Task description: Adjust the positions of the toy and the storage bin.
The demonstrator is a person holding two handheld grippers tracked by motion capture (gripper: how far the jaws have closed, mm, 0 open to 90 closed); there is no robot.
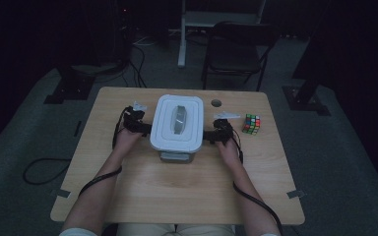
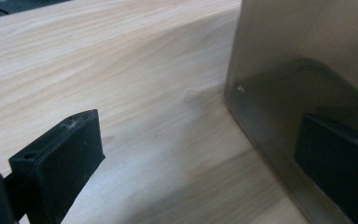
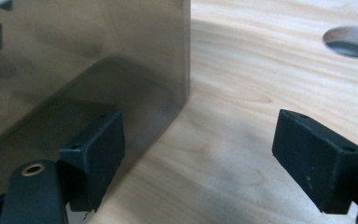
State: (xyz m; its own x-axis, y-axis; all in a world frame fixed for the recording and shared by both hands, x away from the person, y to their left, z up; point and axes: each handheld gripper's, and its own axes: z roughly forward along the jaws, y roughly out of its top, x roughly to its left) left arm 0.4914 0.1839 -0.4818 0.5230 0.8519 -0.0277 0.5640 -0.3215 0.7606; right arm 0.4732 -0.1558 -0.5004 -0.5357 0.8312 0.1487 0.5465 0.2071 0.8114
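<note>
Had both tongs, left (image 1: 145, 129) and right (image 1: 207, 133), spread wide, flanking the lidded container (image 1: 176, 127) mid-surface (image 1: 142, 187), gripping nothing yet. Probably best squeezed evenly under the lid rim, lifted level.

Black claws (image 1: 145, 126) — trailing black cables

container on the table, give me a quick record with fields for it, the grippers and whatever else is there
container: clear box with white lid, near the middle of the table
lid: on, grey handle on top
left gripper: at the box's left side, jaws apart, nothing pinched
right gripper: at the box's right side, jaws apart, one jaw by the box wall
other item: puzzle cube, right of the box, apart from it
table hole: behind the right gripper
</note>
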